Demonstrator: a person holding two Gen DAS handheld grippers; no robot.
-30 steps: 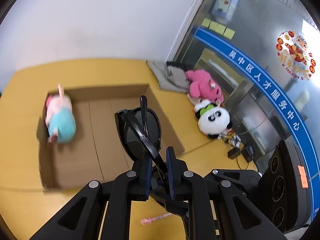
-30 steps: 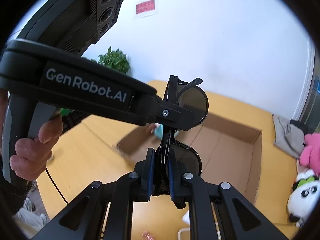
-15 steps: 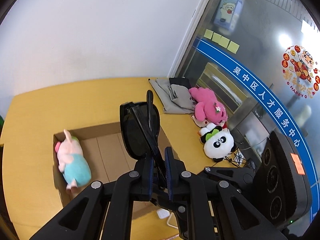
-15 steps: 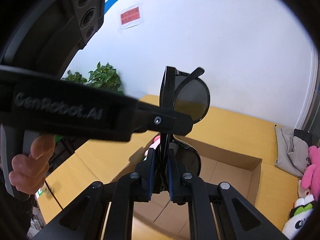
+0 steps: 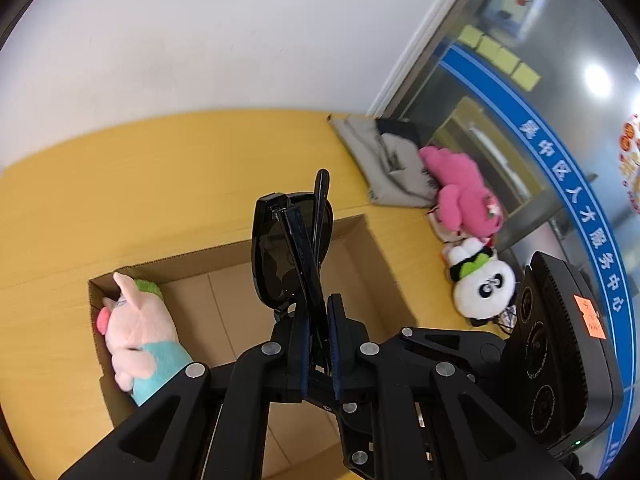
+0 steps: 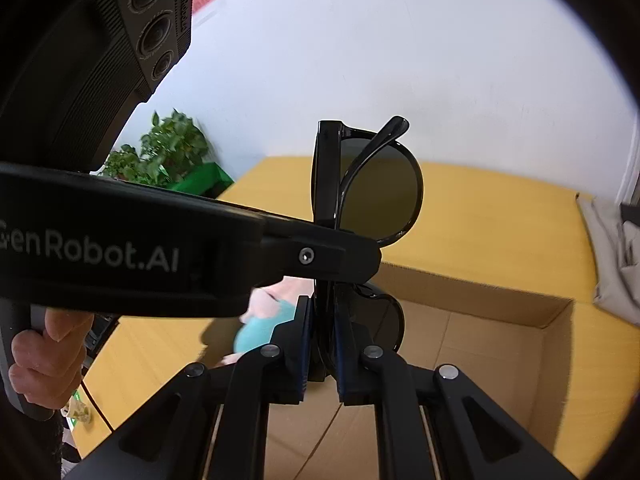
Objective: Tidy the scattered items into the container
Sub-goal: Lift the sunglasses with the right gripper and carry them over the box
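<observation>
Sunglasses [image 5: 294, 256] are what we're carrying right now, folded up, with both grippers pinching them at once. Left gripper [image 5: 318, 332] is nearly closed on the frame and temple, and its jaws have just been closing that last bit onto them. Right gripper [image 6: 320, 344] is clamped on the same pair lower down. We've got them hanging in the air over the cardboard box [image 5: 352, 228] on the yellow table [image 5: 120, 184], where 1 pig plush [image 5: 140, 340] is already lying. So we reckon we're mid drop-off. Next we'd lower them close to the box floor, let go with both, then go for the panda [image 5: 482, 288] and pink plush [image 5: 464, 192] still out on the table.
</observation>
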